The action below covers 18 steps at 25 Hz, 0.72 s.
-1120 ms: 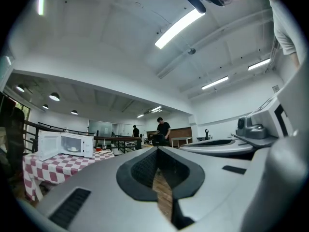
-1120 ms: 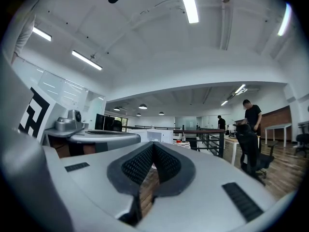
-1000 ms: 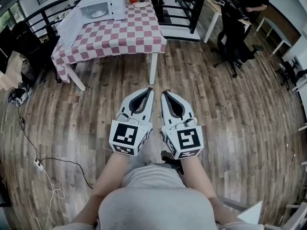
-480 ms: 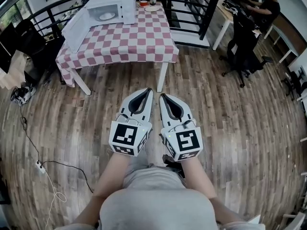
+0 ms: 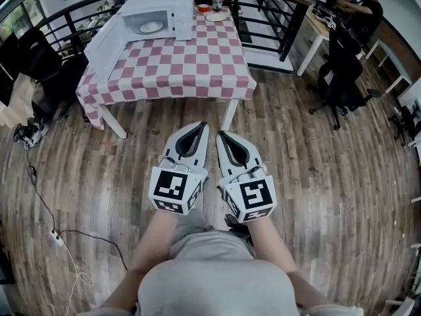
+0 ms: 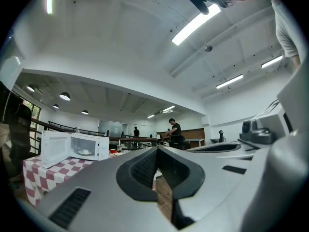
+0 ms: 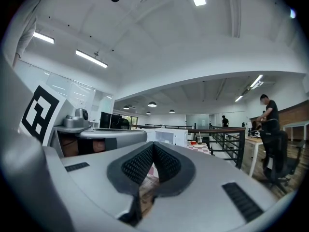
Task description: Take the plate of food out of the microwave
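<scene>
The left tongs (image 6: 157, 150) fill the lower part of the view, jaws pressed together tip to tip with nothing between them. Beyond them to the left, a white microwave (image 6: 89, 146) stands on a bench (image 6: 30, 172) covered in a red-and-white checked cloth. Its door (image 6: 52, 149) is swung open to the left, and a plate (image 6: 85, 152) with something pale on it sits inside. A dark railing (image 6: 130, 139) runs behind. A person (image 6: 175, 130) stands far off under long ceiling lights (image 6: 195, 24).
</scene>
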Tool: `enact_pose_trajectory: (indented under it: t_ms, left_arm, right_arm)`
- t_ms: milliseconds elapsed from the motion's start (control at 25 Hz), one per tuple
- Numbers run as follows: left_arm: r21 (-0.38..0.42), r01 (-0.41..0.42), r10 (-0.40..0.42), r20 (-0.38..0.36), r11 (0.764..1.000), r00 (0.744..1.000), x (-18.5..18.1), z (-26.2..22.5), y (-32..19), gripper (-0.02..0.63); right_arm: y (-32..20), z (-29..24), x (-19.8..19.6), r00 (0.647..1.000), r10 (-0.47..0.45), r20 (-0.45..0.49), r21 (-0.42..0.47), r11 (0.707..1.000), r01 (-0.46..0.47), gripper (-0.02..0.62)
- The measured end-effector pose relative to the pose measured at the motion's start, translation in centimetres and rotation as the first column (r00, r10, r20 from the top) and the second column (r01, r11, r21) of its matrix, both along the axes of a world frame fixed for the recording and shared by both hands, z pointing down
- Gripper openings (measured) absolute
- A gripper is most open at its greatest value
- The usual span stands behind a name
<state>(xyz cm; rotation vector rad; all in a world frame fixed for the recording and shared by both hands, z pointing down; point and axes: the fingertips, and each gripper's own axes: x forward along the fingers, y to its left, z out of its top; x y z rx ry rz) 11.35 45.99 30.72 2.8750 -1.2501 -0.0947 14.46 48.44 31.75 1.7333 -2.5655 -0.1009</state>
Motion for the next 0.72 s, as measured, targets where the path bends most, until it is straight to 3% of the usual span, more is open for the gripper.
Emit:
enact_pose_trajectory:
  t_ms: [720]
  left_arm:
    - [-0.003, 0.036, -0.036, 0.007, 0.999, 0.999, -6.9, -0.3, -13.9, 0.002]
  right_arm:
    - [-14.3, -0.2, -6.9, 0.999, -0.049, 0.015, -0.008, 0.999, 0.049, 0.025]
